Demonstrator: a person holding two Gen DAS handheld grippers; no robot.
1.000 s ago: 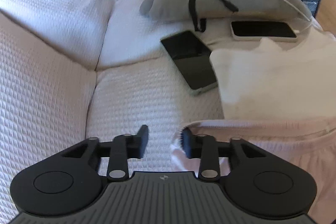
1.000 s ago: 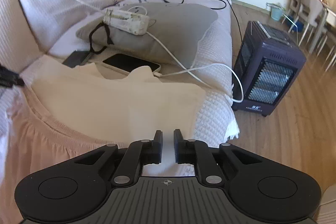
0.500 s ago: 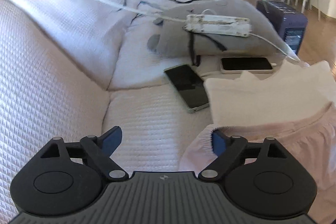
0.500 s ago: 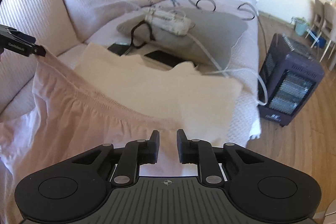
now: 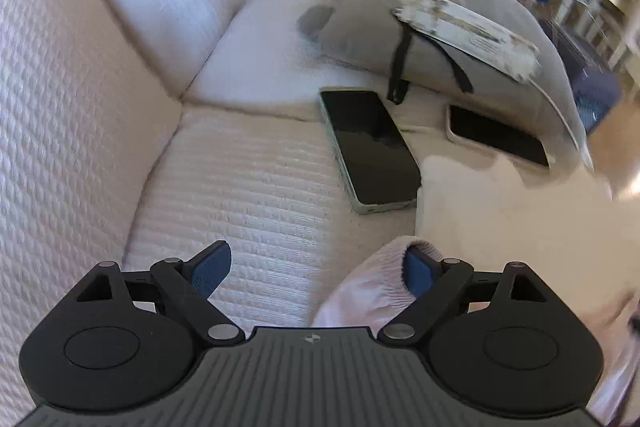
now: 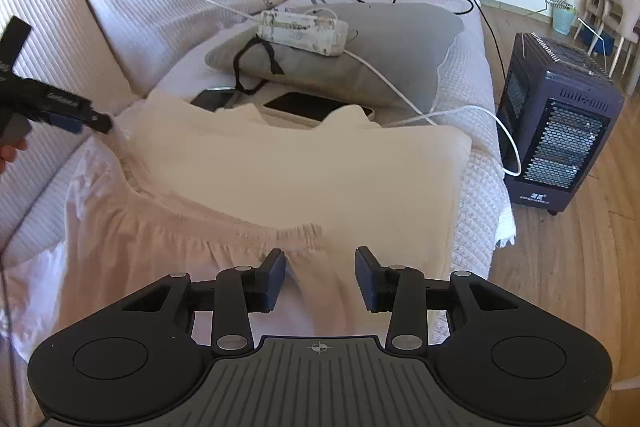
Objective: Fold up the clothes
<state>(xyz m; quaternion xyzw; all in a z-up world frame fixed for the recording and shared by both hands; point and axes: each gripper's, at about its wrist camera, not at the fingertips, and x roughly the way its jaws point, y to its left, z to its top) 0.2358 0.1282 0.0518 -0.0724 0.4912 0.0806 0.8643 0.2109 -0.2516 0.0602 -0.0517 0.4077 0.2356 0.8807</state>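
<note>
A pale pink garment point(image 6: 160, 259) with an elastic waistband point(image 6: 240, 227) lies spread on the sofa, overlapping the near edge of a folded cream garment point(image 6: 320, 167). My right gripper point(image 6: 320, 277) hovers over the waistband's right end; its jaws are opening and the pads stand apart from the cloth. My left gripper point(image 5: 316, 267) is open wide over the sofa seat, and the waistband's left corner point(image 5: 376, 279) still drapes against its right finger. In the right wrist view the left gripper point(image 6: 72, 119) shows at the garment's far left corner.
Two phones point(image 5: 368, 151) point(image 5: 496, 135) lie just beyond the cream garment. Behind them a grey pillow point(image 6: 380, 43) carries a white power strip point(image 6: 300, 31) with its cable. A dark heater point(image 6: 560, 123) stands on the wooden floor right of the sofa point(image 5: 248, 187).
Both grippers have opened: the left from a narrow gap to wide, the right from nearly shut to partly open. The pink waistband has settled onto the sofa. The left gripper has rolled.
</note>
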